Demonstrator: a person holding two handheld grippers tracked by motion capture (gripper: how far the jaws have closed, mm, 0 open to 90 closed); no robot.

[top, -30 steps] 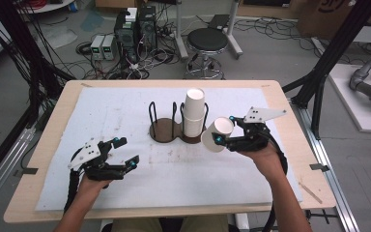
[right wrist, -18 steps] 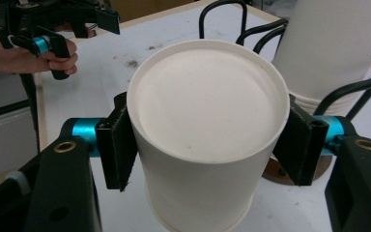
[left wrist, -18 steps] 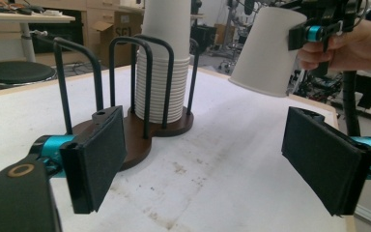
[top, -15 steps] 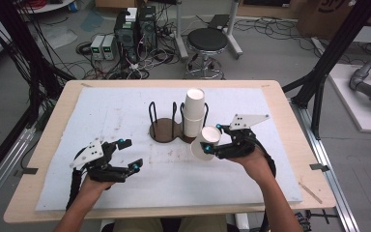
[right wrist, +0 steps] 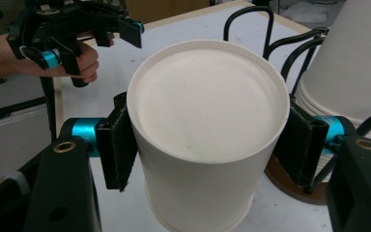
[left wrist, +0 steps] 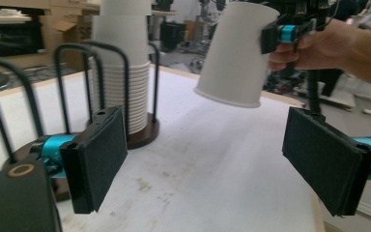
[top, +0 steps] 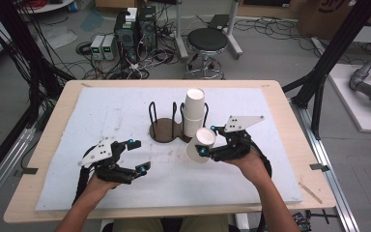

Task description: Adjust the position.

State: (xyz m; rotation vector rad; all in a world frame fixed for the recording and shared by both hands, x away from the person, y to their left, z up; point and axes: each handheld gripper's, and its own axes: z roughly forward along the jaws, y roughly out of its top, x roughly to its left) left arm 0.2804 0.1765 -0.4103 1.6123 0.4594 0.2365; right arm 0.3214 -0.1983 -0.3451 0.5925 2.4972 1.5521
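Paper cup point(right wrist: 207, 140) sits clamped in my right gripper point(top: 207, 140), tilted just above the mat beside the stacked cups point(top: 193, 112). Squeezing harder could crumple it; loosening drops it. My left gripper point(top: 137, 155) hangs wide open, holding nothing.

Cup point(right wrist: 207, 140): lower rim cut off by the bottom edge of the right gripper view; sides under both pads hidden.
Stack point(left wrist: 125, 72): top cut off by the upper edge of the left gripper view; base screened by the holder point(left wrist: 75, 82) wires.
Right hand point(top: 251, 162): fingers hidden beneath the gripper body.
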